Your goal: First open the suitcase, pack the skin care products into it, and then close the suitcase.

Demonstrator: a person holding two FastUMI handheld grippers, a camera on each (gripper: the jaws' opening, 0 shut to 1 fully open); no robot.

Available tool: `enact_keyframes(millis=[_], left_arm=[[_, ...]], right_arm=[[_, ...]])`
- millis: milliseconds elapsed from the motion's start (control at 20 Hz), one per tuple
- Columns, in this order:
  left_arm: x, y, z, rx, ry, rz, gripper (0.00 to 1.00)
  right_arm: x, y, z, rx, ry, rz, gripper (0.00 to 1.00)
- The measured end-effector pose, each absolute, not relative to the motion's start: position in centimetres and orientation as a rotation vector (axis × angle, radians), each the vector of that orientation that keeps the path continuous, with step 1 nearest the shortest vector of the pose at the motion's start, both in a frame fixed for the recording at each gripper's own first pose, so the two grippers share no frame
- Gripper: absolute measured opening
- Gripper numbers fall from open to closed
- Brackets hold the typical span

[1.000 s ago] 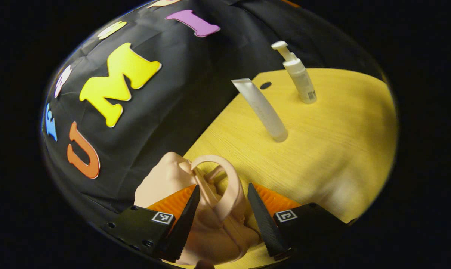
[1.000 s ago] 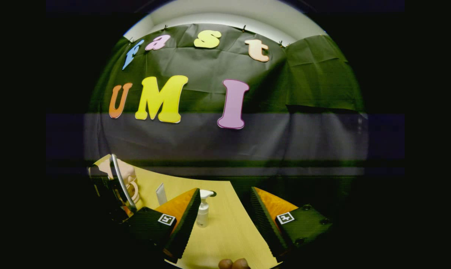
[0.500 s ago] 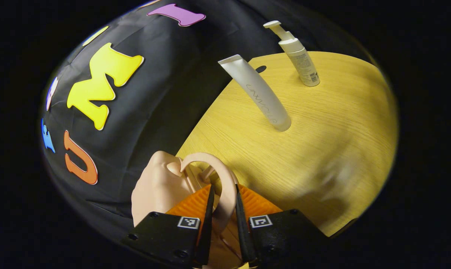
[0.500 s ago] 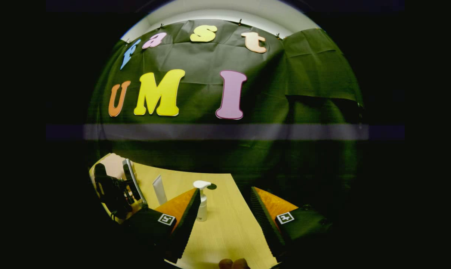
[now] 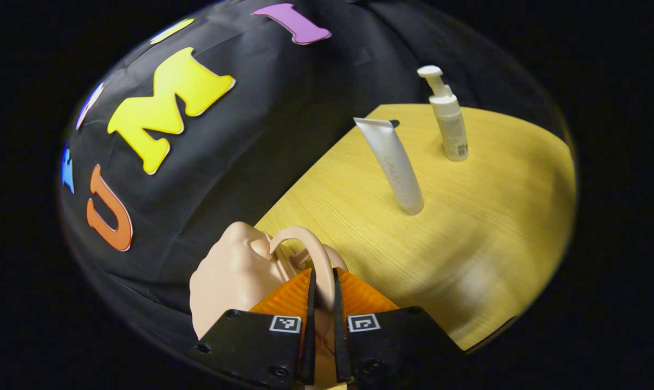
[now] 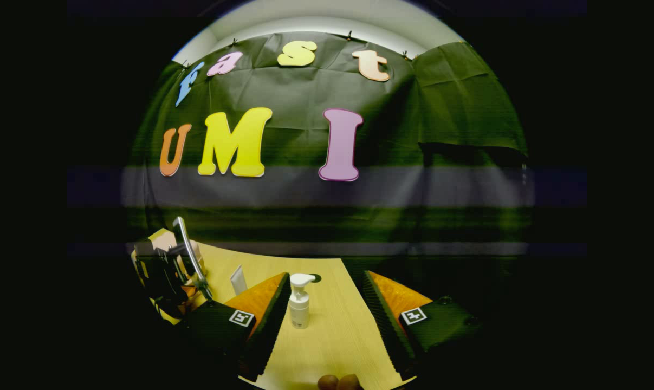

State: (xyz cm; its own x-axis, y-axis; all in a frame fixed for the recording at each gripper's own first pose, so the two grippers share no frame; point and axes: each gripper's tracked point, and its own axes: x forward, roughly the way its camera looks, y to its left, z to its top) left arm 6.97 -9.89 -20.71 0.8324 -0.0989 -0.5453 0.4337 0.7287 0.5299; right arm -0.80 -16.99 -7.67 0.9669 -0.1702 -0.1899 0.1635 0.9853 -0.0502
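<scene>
A small peach-pink suitcase (image 5: pixel 229 276) stands at the near left edge of the wooden table (image 5: pixel 494 227) in the left gripper view. My left gripper (image 5: pixel 323 275) is shut on its arched handle (image 5: pixel 305 244), both fingers pressing on the loop. Farther along the table a white tube (image 5: pixel 394 165) stands on its cap, and a white pump bottle (image 5: pixel 450 124) stands upright behind it. In the right gripper view my right gripper (image 6: pixel 327 279) hangs open above the table, with the pump bottle (image 6: pixel 299 303) beyond its left finger and the tube (image 6: pixel 238 280) further left.
The black cloth wall runs along the table's far edge (image 6: pixel 327 254). In the right gripper view the left gripper (image 6: pixel 167 271) sits at the table's left end by the suitcase (image 6: pixel 161 241). A small dark hole (image 6: pixel 316 278) lies behind the pump bottle. A person's fingertips (image 6: pixel 337 382) show at the bottom.
My left gripper went from open around the suitcase handle to shut on it. The right gripper stayed open and only drifted slightly over the table.
</scene>
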Motion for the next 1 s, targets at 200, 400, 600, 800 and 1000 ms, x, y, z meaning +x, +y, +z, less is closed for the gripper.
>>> enact_keyframes(millis=[200,400,600,800,1000], left_arm=[[6.8,-8.2,-15.2,0.548,0.396,-0.274,0.16],[7.5,-4.1,-8.3,0.373,0.289,-0.198,0.14],[8.1,5.5,-0.7,0.242,0.128,-0.066,0.11],[8.0,16.0,2.3,0.163,0.081,0.068,0.09],[7.1,27.5,0.1,0.048,0.089,0.158,0.09]], right_arm=[[-0.3,-15.0,-5.7,-0.058,0.164,-0.148,0.80],[0.4,-11.4,-3.9,-0.057,0.141,-0.092,0.80],[0.9,-7.1,-1.9,-0.080,0.113,-0.025,0.80],[1.2,-2.6,-0.8,-0.113,0.099,0.046,0.80],[1.2,2.0,-0.5,-0.138,0.103,0.101,0.80]])
